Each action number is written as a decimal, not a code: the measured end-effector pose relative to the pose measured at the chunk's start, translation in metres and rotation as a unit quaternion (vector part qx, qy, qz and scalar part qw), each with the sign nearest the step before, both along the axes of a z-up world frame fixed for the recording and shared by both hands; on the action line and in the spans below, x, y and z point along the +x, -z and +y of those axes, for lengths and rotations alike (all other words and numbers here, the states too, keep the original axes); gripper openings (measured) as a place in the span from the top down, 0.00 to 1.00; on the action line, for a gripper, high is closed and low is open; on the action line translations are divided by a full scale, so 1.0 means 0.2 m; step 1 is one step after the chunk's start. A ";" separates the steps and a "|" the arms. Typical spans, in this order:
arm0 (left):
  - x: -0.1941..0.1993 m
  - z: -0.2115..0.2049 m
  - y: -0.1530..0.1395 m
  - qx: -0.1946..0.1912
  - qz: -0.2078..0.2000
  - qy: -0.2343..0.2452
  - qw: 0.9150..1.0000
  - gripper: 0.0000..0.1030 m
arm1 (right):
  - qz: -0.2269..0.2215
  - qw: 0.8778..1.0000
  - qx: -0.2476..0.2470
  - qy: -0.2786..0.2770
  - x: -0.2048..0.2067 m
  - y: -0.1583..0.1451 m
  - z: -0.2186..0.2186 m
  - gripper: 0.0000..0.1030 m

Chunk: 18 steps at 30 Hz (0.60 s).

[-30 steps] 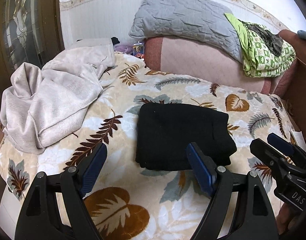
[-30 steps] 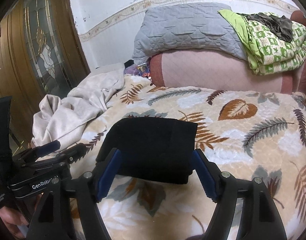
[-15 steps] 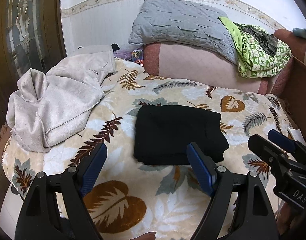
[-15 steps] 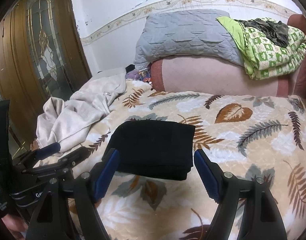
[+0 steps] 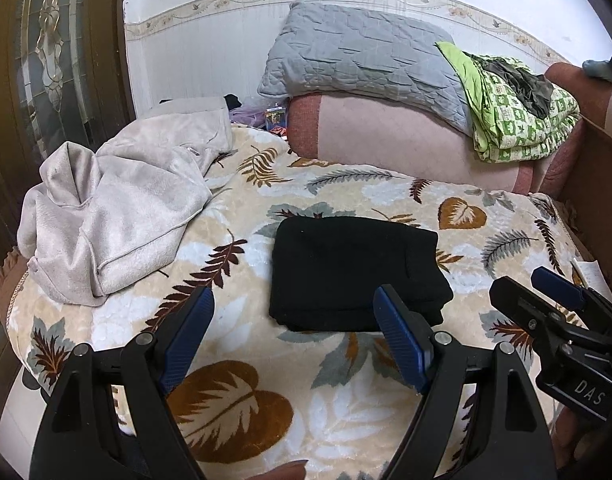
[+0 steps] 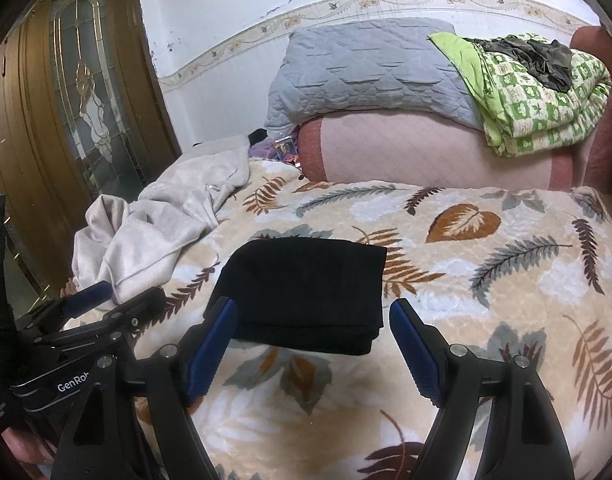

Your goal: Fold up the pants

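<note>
The black pants [image 5: 353, 272] lie folded into a compact rectangle on the leaf-patterned blanket [image 5: 266, 400]; they also show in the right wrist view [image 6: 306, 288]. My left gripper [image 5: 294, 320] is open and empty, held above the blanket just in front of the pants' near left edge. My right gripper [image 6: 313, 320] is open and empty, in front of the pants' near edge. The right gripper also shows at the right of the left wrist view [image 5: 553, 292]. The left gripper shows at the left of the right wrist view [image 6: 118, 296].
A crumpled light grey garment [image 5: 118, 216] lies on the blanket at the left. A pink bolster [image 5: 405, 140] with a grey pillow [image 5: 365, 60] and a green patterned quilt [image 5: 521, 116] lines the back. A wooden glass door [image 6: 74, 120] stands at the left.
Both grippers have drawn back and upward from the folded pants. The pants look smaller and farther away. Both stay open and empty.
</note>
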State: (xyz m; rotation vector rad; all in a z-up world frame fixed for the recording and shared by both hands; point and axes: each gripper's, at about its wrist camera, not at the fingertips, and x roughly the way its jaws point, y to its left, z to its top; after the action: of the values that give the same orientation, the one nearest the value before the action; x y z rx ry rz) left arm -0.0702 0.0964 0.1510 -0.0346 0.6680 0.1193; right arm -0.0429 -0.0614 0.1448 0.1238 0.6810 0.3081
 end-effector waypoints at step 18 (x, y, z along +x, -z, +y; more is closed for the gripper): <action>0.04 0.02 0.05 -0.005 0.009 -0.001 1.000 0.20 | 0.011 1.000 0.003 -0.002 0.05 0.05 0.03 0.22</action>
State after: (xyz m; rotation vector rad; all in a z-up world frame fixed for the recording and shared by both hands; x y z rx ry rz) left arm -0.0619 0.1001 0.1418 -0.0442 0.6870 0.1183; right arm -0.0337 -0.0559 0.1351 0.1316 0.7029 0.3137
